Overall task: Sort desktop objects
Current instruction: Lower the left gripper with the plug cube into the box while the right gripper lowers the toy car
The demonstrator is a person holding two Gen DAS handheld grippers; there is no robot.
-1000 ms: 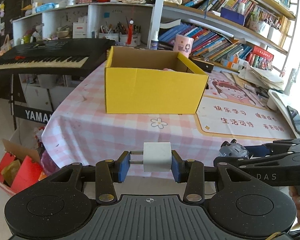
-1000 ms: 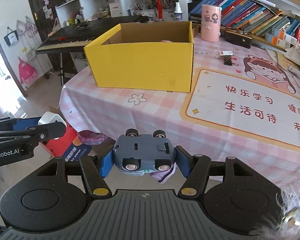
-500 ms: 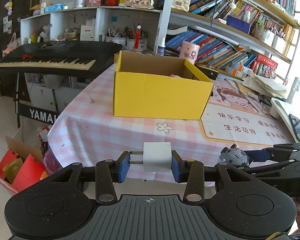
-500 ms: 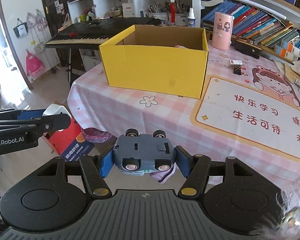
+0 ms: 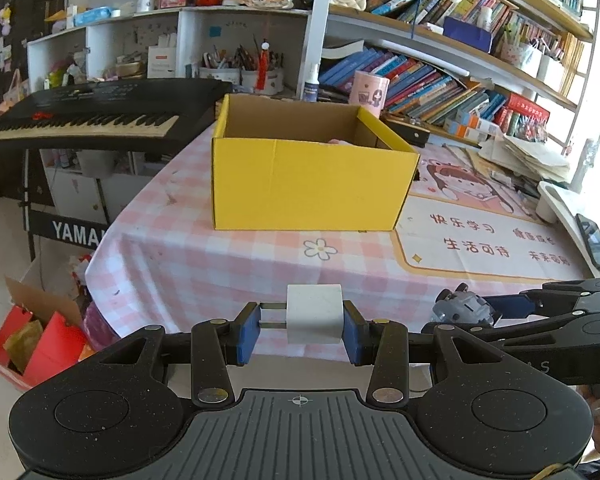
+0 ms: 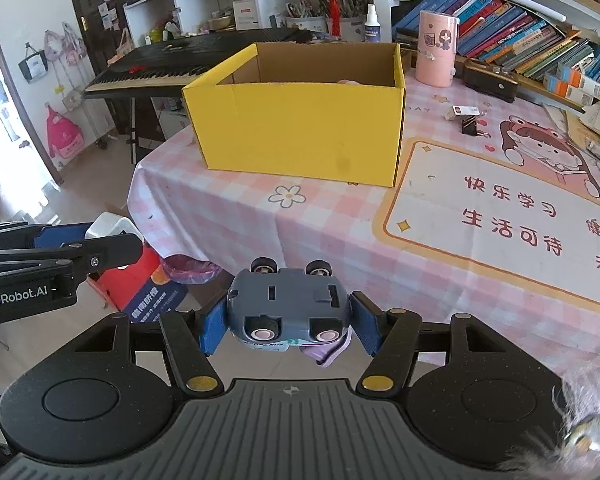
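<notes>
One open yellow cardboard box stands on the desk with its pink-checked cloth; inside, only a sliver of something pale pink shows above the rim, too little to identify. Left hand-held gripper: blue pads closed on one white cube-shaped plug adapter, its two metal prongs pointing at the left pad, held off the desk's near edge, well short of the box. Right hand-held gripper: clamped on one grey-blue toy car, flipped underside up, four wheels showing, also short of the box. One pink cylindrical tin stands just behind the box's far right corner. One black binder clip lies to the box's right.
</notes>
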